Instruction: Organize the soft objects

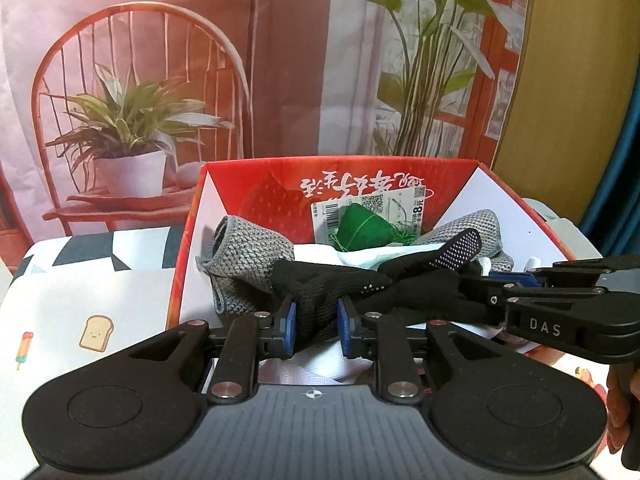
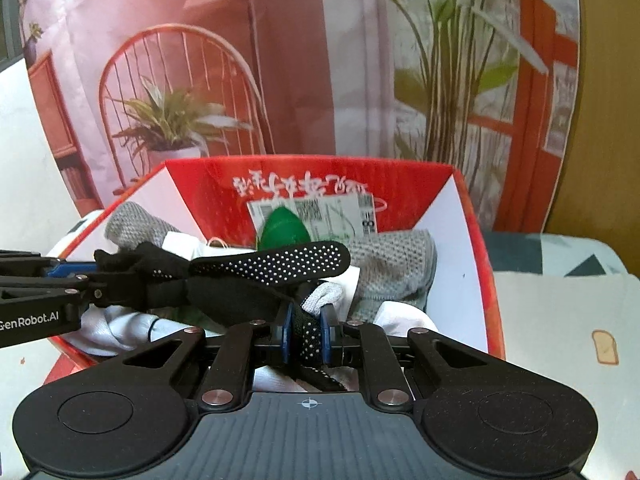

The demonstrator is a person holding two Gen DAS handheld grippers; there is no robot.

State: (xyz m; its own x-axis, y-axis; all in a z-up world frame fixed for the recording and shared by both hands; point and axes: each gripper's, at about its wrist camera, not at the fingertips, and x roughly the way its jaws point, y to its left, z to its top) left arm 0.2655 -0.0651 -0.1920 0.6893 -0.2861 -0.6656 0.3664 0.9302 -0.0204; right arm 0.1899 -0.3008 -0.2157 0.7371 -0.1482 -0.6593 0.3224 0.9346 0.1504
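Observation:
A red and white cardboard box holds soft items. A black sock with white grip dots is stretched above the box between both grippers. My left gripper is shut on one end of it; it also shows at the left of the right wrist view. My right gripper is shut on the other end; it also shows at the right of the left wrist view. Below lie grey knitted socks, white cloth and a green cone-shaped item.
The box stands on a table with a patterned cloth showing toast and popsicle prints. A printed backdrop of a chair and plants hangs right behind the box. A paper label sits on the box's back wall.

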